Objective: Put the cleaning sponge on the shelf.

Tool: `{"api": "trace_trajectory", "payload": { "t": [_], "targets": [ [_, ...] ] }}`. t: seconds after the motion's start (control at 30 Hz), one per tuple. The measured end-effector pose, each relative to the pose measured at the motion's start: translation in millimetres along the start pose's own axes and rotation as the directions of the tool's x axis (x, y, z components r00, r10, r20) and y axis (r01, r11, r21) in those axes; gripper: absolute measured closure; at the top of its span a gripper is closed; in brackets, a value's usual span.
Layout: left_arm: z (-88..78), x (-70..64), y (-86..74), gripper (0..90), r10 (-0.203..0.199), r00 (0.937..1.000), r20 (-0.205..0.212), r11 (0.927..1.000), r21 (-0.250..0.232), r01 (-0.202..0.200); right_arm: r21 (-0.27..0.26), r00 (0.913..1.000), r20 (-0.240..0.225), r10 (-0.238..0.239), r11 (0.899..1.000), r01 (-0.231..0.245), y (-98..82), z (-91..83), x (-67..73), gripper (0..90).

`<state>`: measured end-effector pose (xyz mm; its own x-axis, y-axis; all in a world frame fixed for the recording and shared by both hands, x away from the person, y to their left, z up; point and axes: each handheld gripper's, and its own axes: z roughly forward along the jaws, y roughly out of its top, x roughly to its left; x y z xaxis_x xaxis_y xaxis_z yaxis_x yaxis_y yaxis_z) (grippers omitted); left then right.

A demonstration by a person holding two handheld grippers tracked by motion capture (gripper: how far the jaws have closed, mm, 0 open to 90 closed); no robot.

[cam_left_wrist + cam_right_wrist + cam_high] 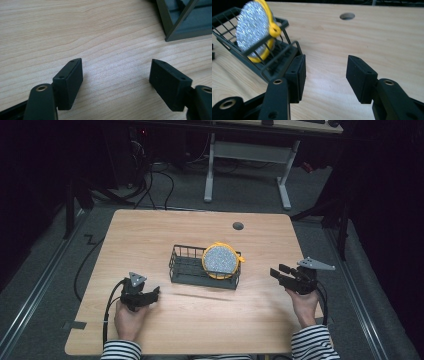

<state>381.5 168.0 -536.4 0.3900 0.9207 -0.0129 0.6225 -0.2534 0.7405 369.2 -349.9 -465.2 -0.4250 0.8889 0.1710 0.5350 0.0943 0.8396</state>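
1. Your target looks like the yellow-rimmed sieve (220, 261). It stands on edge in the right end of the black wire basket (186, 268), mid-desk (150, 235), leaning against the basket's wires.
2. Right tongs (278, 272): spread, nothing between the pads, clear of the desk off the basket's right end. In the right gripper view the sieve (253, 30) sits up and to the left of the tongs (325, 77), with the basket corner (287, 57) just beside the left pad.
3. Left tongs (155, 293): spread too, empty, low over the desk just in front of the basket's left end. The left gripper view has bare wood between the pads (116, 83) and only a basket corner (175, 22) at top right.
4. Key relation: the sieve's disc faces you, so its flat plane runs left-right along the basket. The yellow rim and its tab (274, 29) point toward your right hand.
5. My read: your right hand is the nearer one and has the rim edge-on. Go in from the right, above the basket wires, pads either side of the rim.
6. Risk: coming in low, the near pad catches the basket wall first.
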Motion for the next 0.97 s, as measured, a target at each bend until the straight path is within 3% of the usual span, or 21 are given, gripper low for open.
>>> {"api": "trace_trajectory", "payload": {
  "t": [0.33, 0.57, 0.63, 0.77, 0.97],
  "targets": [
    [0.0, 0.0, 0.0, 27.4, 0.0, 1.0, 0.0, 1.0, 0.0, 0.0, 0.07, 0.9987, 0.049, 0.016, 0.997, -0.02, -34.8, 19.6, -4.2, 48.3],
    [0.0, 0.0, 0.0, 27.4, 0.0, 1.0, 0.0, 1.0, 0.0, 0.0, 0.114, 0.995, 0.092, -0.039, 0.993, 0.028, -50.8, 34.5, -1.8, 46.6],
    [-0.1, -0.1, -0.1, 27.4, 0.0, 1.0, 0.0, 1.0, 0.0, 0.0, 0.168, 0.9921, 0.114, -0.052, 0.985, 0.032, -52.7, 39.0, 0.8, 43.5],
    [-0.2, -0.2, -0.2, 27.3, 0.001, 1.0, 0.0, 1.0, 0.001, -0.001, 0.201, 0.9767, 0.151, -0.153, 0.972, 0.121, -53.3, 42.9, 10.1, 42.0],
    [-0.2, -0.2, -0.2, 27.3, 0.001, 1.0, 0.001, 1.0, 0.0, -0.001, 0.206, 0.9809, 0.138, -0.137, 0.973, 0.107, -53.0, 43.4, 10.5, 40.4]
  ]
}}
